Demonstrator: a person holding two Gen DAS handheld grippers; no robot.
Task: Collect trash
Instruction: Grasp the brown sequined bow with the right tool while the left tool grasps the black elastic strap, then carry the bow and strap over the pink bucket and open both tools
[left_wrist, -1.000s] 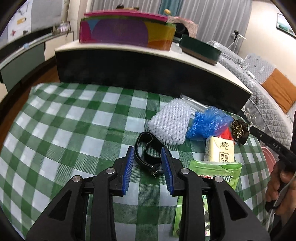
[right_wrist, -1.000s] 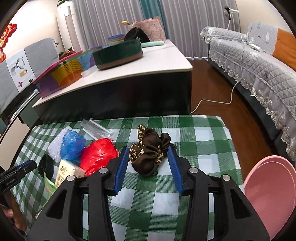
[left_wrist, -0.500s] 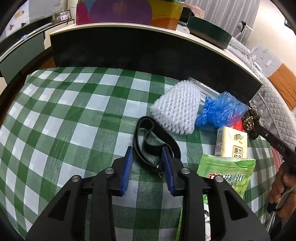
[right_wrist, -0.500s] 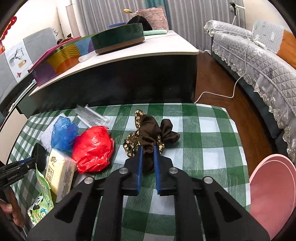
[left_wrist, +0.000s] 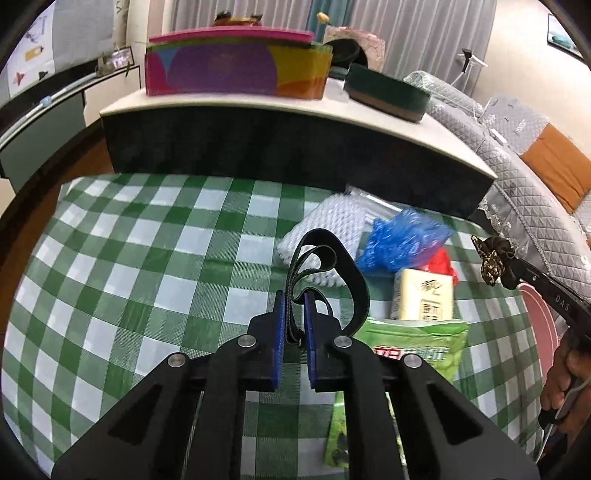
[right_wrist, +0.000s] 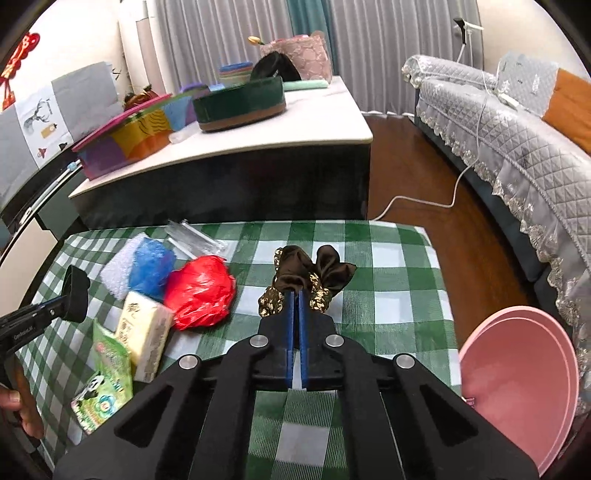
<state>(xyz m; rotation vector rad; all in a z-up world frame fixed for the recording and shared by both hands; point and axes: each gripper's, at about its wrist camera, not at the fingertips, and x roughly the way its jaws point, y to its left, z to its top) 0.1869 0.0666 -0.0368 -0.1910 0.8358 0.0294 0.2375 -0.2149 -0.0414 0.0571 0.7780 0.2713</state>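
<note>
My left gripper is shut on a black elastic band and holds its loops up above the green checked tablecloth. My right gripper is shut on a brown patterned scrunchie, lifted a little over the cloth; it also shows in the left wrist view. On the cloth lie a white foam net, a blue plastic bag, a red plastic bag, a tissue pack and a green wipes pack.
A pink basin sits off the table's right edge. A clear plastic wrapper lies at the far edge. A dark cabinet with boxes stands behind the table. A grey sofa is at the right.
Both grippers closed from open: the left on the black band, the right on the scrunchie. Both items now hang lifted off the cloth.
</note>
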